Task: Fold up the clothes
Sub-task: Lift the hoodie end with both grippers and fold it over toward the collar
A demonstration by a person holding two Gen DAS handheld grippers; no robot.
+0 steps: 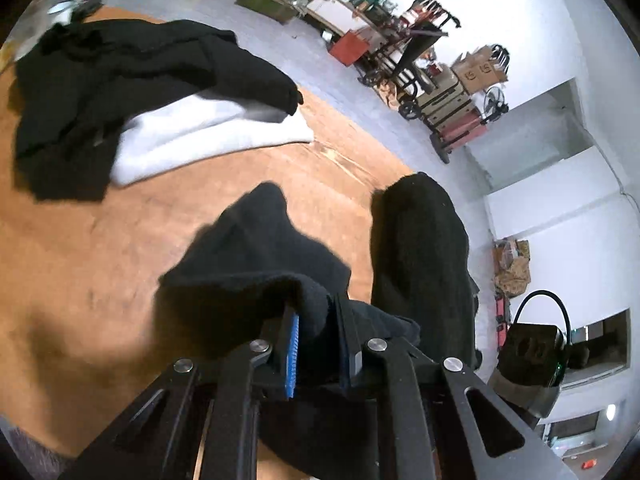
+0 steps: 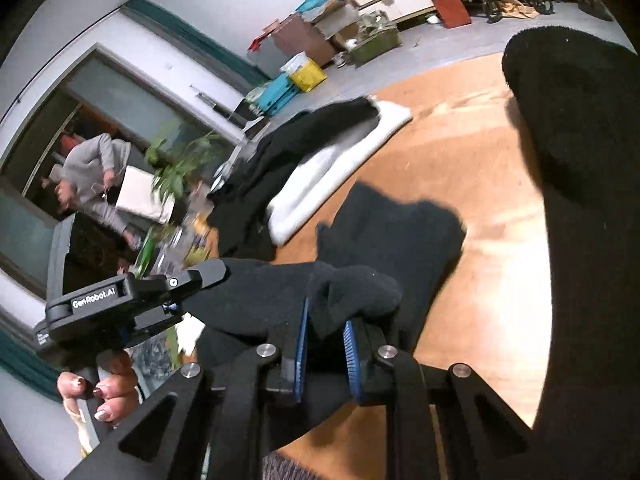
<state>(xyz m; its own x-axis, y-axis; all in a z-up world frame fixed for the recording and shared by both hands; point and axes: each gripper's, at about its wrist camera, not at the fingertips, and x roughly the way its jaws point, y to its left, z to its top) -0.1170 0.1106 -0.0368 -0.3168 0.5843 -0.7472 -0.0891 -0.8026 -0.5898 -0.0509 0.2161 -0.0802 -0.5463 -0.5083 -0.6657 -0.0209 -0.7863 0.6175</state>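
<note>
Both tools are clamped on one black garment (image 1: 256,264), a soft knit piece, lifted above the wooden desk (image 1: 100,248). The left tool (image 1: 316,344) has its blue-padded jaws closed narrow on a bunched edge of the cloth, and the right tool (image 2: 325,332) pinches another bunched edge the same way; in the right wrist view the left tool's body (image 2: 132,304) sits just beside, with the person's hand (image 2: 100,392) under it, so the two grips are near each other. The cloth sags from both grips toward the desk, and a long sleeve-like part (image 1: 424,264) hangs off to the right. My reading is that the garment is mid-handling: either being raised and spread for a fold, or being carried over with a fold under way; the pictures do not settle which. Whatever follows, the two grips need to hold the edge even and keep the hanging part from twisting under the body of the cloth. Farther along the desk lies a folded white cloth (image 1: 208,136), with a loose heap of black clothes (image 1: 120,84) draped partly over it; these take up the far end and limit the room for laying cloth flat. Beyond are boxes, carts and a person in grey (image 2: 96,172).
</note>
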